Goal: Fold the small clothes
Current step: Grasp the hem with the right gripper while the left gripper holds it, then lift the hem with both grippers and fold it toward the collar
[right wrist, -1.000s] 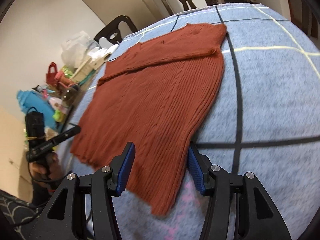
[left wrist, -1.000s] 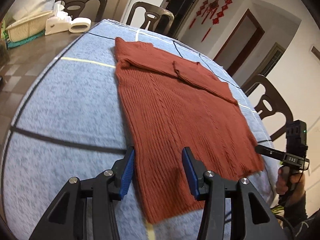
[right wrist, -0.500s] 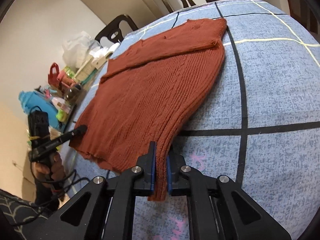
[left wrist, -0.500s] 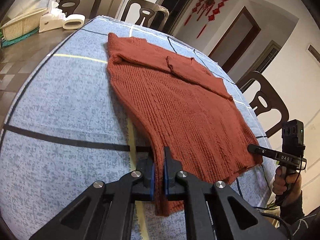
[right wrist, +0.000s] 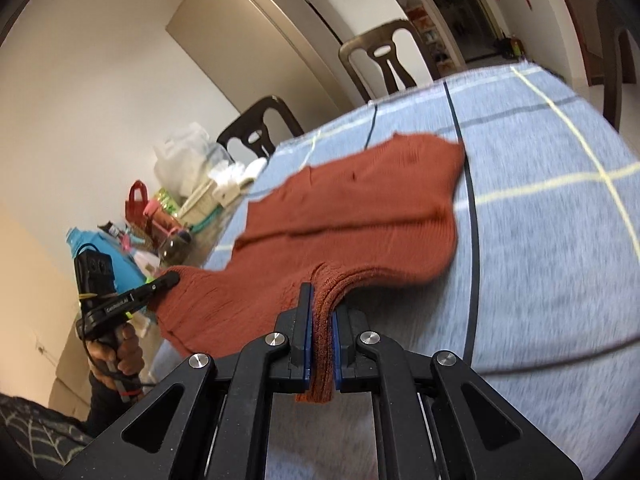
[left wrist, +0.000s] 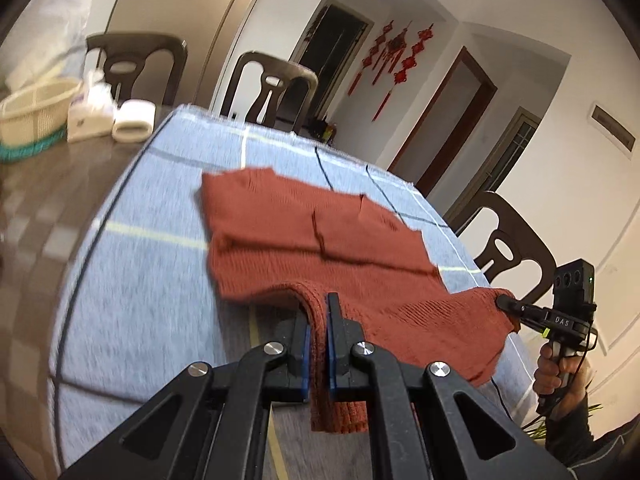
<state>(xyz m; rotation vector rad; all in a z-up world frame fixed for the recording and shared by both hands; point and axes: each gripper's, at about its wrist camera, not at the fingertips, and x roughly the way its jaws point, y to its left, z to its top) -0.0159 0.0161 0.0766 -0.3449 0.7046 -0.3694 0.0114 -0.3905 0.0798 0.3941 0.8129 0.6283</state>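
A rust-red knitted sweater (left wrist: 320,236) lies on a blue checked cloth (left wrist: 160,248), its far part with folded sleeves flat on the table. My left gripper (left wrist: 318,320) is shut on one near hem corner and holds it lifted. My right gripper (right wrist: 320,312) is shut on the other hem corner of the sweater (right wrist: 360,216), also lifted. The near hem hangs stretched in the air between the two grippers. Each gripper shows in the other's view: the right one (left wrist: 508,303), the left one (right wrist: 170,280).
A cream basket (left wrist: 32,112), a white box and a tape roll (left wrist: 134,122) stand on the bare table at far left. Dark chairs (left wrist: 268,92) ring the table. Bottles, bags and a blue container (right wrist: 120,256) crowd the table end beyond the cloth (right wrist: 560,240).
Both grippers closed on the sweater's near hem corners, then lifted them and moved them forward over the sweater. The hem has come off the table.
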